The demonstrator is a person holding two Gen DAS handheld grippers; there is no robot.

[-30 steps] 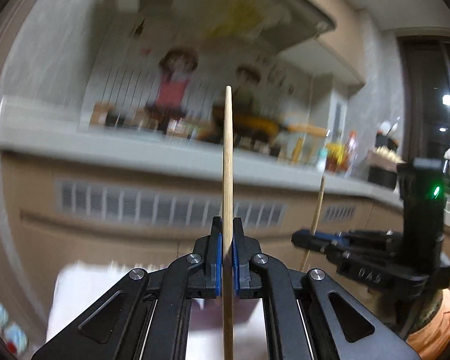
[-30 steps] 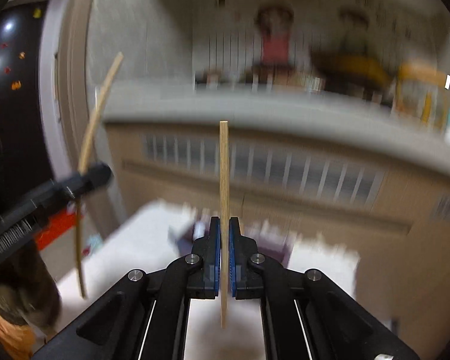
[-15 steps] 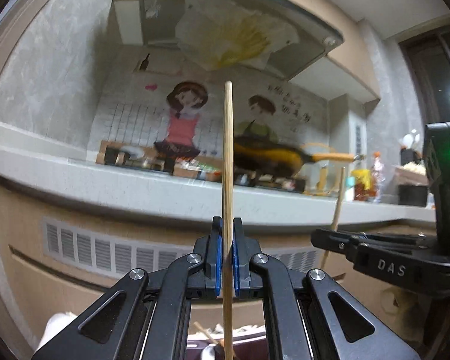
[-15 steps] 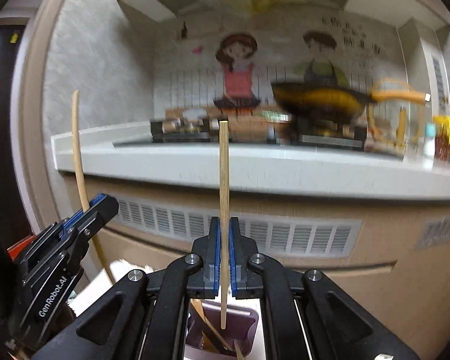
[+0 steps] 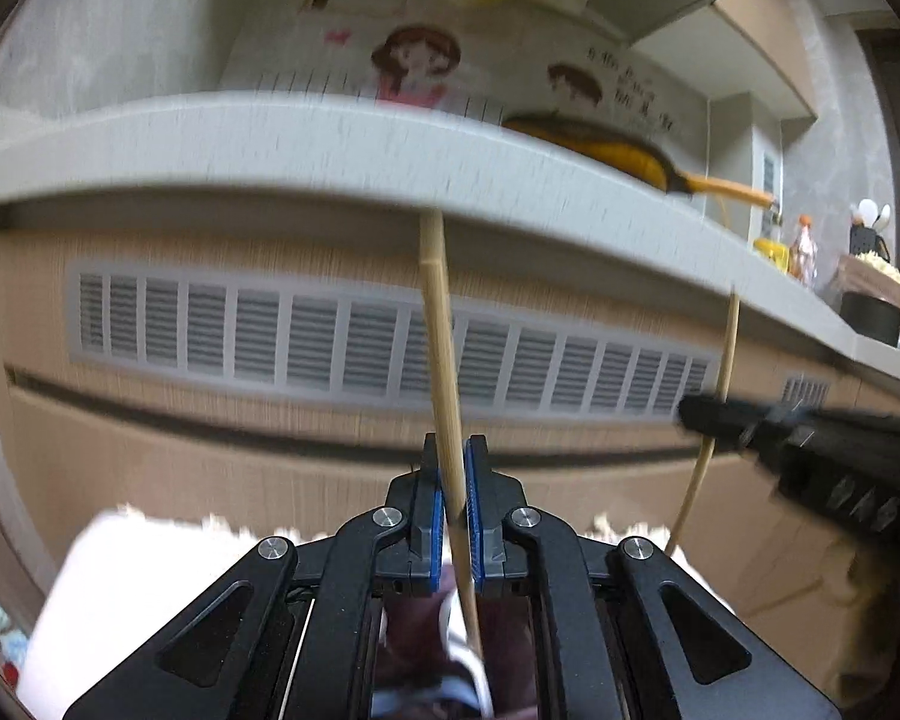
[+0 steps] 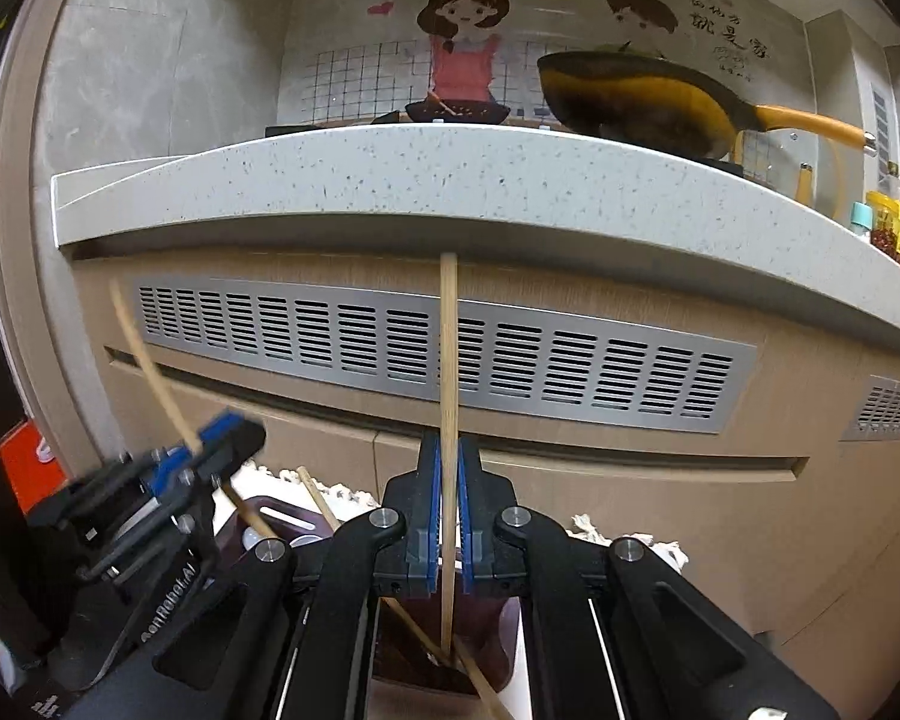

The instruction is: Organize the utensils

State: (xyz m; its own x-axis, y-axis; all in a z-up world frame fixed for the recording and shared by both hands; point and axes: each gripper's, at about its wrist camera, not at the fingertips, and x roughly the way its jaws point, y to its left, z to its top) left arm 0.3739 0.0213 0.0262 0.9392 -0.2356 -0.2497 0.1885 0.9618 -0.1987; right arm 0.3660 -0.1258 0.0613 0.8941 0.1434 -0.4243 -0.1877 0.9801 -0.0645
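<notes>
Right wrist: right hand-held gripper (image 6: pixel 444 519) pinching chopstick (image 6: pixel 448 360) mid-shaft; light, stiff, slick, likely to pivot.

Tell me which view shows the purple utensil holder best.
Right wrist view: the purple utensil holder shows sharply below the right gripper, with a chopstick reaching into it. The left wrist view gives only a blurred dark-purple patch behind the left gripper.

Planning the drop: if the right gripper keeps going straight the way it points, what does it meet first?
Likely the dark purple holder below and just ahead of the right gripper; beyond it, the cabinet front. Depth is unclear.
</notes>
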